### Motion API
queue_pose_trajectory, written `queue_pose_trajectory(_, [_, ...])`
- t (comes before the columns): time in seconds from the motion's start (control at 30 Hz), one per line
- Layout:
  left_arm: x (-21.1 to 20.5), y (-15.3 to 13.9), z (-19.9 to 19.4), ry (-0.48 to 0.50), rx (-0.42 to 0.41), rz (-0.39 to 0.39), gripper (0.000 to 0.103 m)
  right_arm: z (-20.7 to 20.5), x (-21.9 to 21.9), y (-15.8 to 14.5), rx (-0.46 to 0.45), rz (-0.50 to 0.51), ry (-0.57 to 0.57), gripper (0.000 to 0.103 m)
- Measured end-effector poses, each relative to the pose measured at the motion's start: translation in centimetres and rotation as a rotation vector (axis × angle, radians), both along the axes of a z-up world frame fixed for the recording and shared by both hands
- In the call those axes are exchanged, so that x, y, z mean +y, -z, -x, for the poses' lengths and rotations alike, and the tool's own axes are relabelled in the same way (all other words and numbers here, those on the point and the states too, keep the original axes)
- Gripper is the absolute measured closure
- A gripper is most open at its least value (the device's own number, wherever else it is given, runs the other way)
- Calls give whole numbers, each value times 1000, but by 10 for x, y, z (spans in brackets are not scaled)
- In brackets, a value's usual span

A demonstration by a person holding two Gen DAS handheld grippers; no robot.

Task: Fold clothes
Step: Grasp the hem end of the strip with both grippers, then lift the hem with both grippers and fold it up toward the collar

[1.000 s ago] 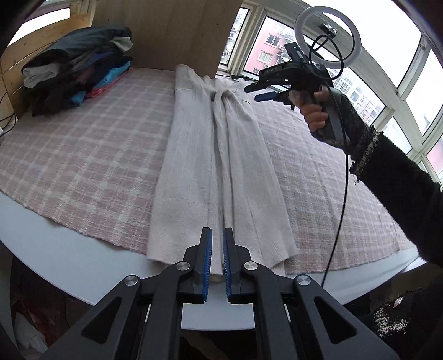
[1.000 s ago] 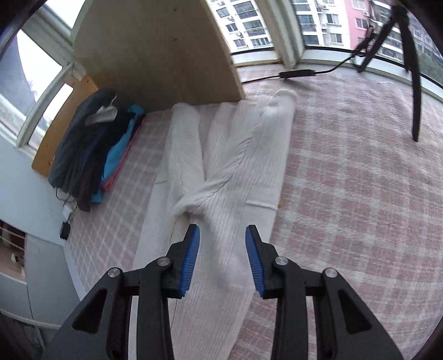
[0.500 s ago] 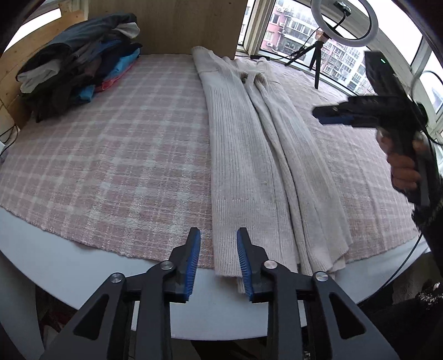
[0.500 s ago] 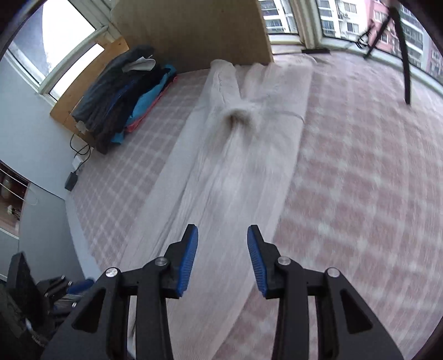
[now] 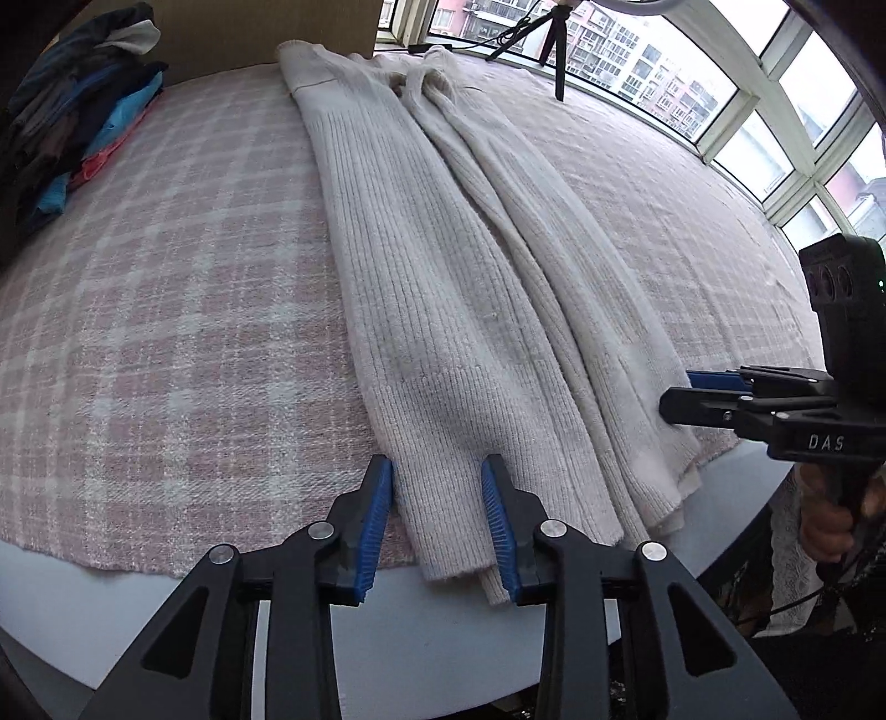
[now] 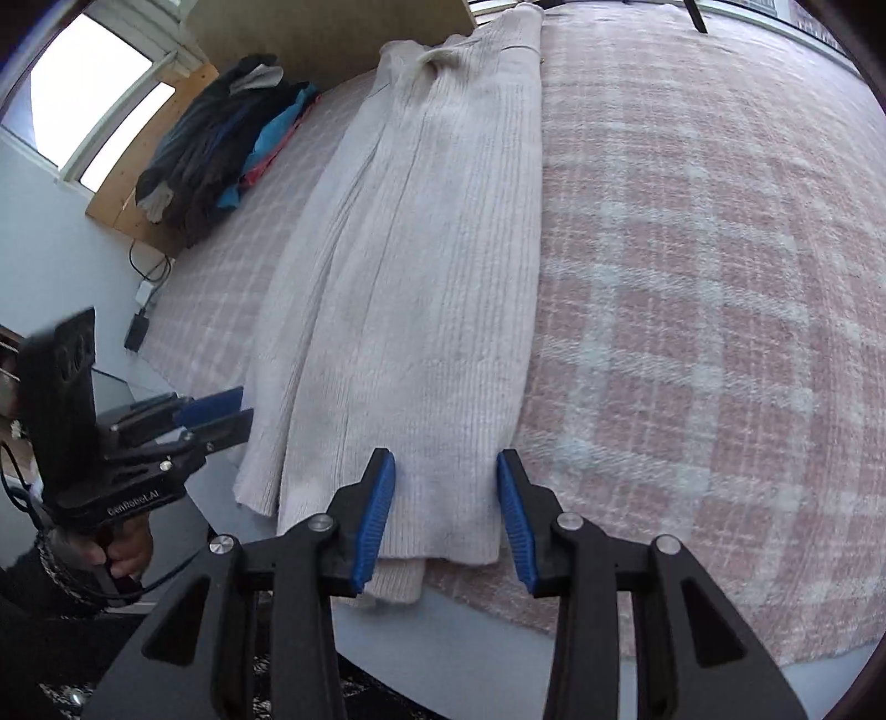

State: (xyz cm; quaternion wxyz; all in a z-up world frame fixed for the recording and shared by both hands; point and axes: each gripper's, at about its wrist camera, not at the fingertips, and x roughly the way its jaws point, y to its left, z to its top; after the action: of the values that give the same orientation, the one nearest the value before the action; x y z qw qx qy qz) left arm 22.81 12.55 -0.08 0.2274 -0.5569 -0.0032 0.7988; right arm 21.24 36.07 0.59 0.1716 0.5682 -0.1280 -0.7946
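Observation:
A long cream ribbed knit garment (image 5: 443, 288) lies lengthwise, folded into a narrow strip, on the pink plaid cloth (image 5: 166, 288); it also shows in the right wrist view (image 6: 421, 277). My left gripper (image 5: 437, 515) is open, its jaws astride the garment's near left hem corner at the table edge. My right gripper (image 6: 446, 515) is open, astride the near right hem corner. Each gripper shows in the other's view, the right one (image 5: 703, 393) and the left one (image 6: 221, 410).
A pile of dark and blue clothes (image 5: 77, 111) lies at the far left, also in the right wrist view (image 6: 221, 138). A wooden board (image 6: 332, 33) stands behind it. A tripod (image 5: 554, 44) stands by the windows. The white table edge (image 5: 166, 603) runs near me.
Both grippers have come down to the garment's near hem from higher up. The left gripper has opened from shut. The right gripper has moved from the garment's far end to its near end.

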Motion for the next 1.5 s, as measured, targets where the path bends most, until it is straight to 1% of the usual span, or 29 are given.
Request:
queue_pose_trajectory(0.07, [-1, 0, -1, 18, -2, -13, 71, -1, -12, 0, 14, -25, 0, 64])
queue_pose_trajectory(0.13, [-2, 1, -1, 31, -1, -22, 72, 1, -20, 2, 9, -14, 0, 64])
queue_pose_trajectory(0.17, [-1, 2, -1, 38, -2, -30, 77, 2, -24, 2, 14, -15, -2, 64])
queue_pose_trajectory(0.2, [0, 2, 0, 47, -9, -46, 92, 3, -28, 3, 13, -9, -8, 66])
queue_pose_trajectory(0.23, [0, 2, 1, 52, -21, -71, 95, 5, -31, 5, 3, 3, -9, 79])
queue_pose_trajectory(0.3, [-1, -1, 3, 53, -40, -125, 96, 11, -33, 2, -17, 48, 4, 84])
queue_pose_trajectory(0.37, [-4, -12, 7, 55, -57, -205, 97, 19, -34, -5, -35, 108, 28, 86])
queue_pose_trajectory(0.47, [-12, -37, 23, 51, -67, -320, 98, 33, -31, -32, -17, 215, 76, 88])
queue_pose_trajectory(0.53, [-15, -63, 39, 55, -32, -372, 98, 46, -28, -54, 15, 257, 97, 88])
queue_pose_trajectory(0.63, [-18, -100, 77, 63, 31, -438, 99, 79, -21, -92, 68, 278, 99, 88])
queue_pose_trajectory(0.7, [-20, -120, 107, 61, 86, -446, 99, 107, -16, -116, 112, 276, 99, 89])
queue_pose_trajectory(0.77, [-25, -134, 136, 59, 145, -435, 99, 139, -11, -139, 157, 268, 101, 89])
queue_pose_trajectory(0.83, [-21, -142, 167, 43, 186, -418, 99, 174, -3, -151, 158, 270, 119, 89])
queue_pose_trajectory(0.9, [-20, -143, 196, 19, 188, -420, 99, 209, 3, -162, 157, 273, 135, 89])
queue_pose_trajectory(0.97, [-19, -143, 225, -9, 187, -422, 99, 243, 1, -160, 140, 256, 147, 89])
queue_pose_trajectory(1.1, [-20, -119, 282, -84, 126, -429, 99, 305, 4, -136, 64, 244, 198, 89])
queue_pose_trajectory(1.2, [-20, -91, 318, -124, 73, -403, 99, 341, 15, -108, -9, 264, 248, 89])
queue_pose_trajectory(1.33, [-19, -45, 359, -164, -26, -365, 99, 385, 28, -56, -142, 280, 295, 89])
queue_pose_trajectory(1.37, [-20, -34, 369, -182, -52, -345, 98, 396, 31, -41, -193, 300, 291, 85])
queue_pose_trajectory(1.4, [-21, -22, 378, -202, -81, -331, 99, 405, 35, -27, -246, 331, 289, 85])
queue_pose_trajectory(1.43, [-26, -13, 386, -227, -113, -340, 98, 413, 40, -15, -294, 371, 286, 82])
queue_pose_trajectory(1.47, [-31, -6, 393, -249, -143, -363, 97, 417, 45, -9, -313, 433, 278, 77])
queue_pose_trajectory(1.5, [-36, -1, 398, -264, -169, -387, 89, 417, 52, -11, -294, 477, 267, 74])
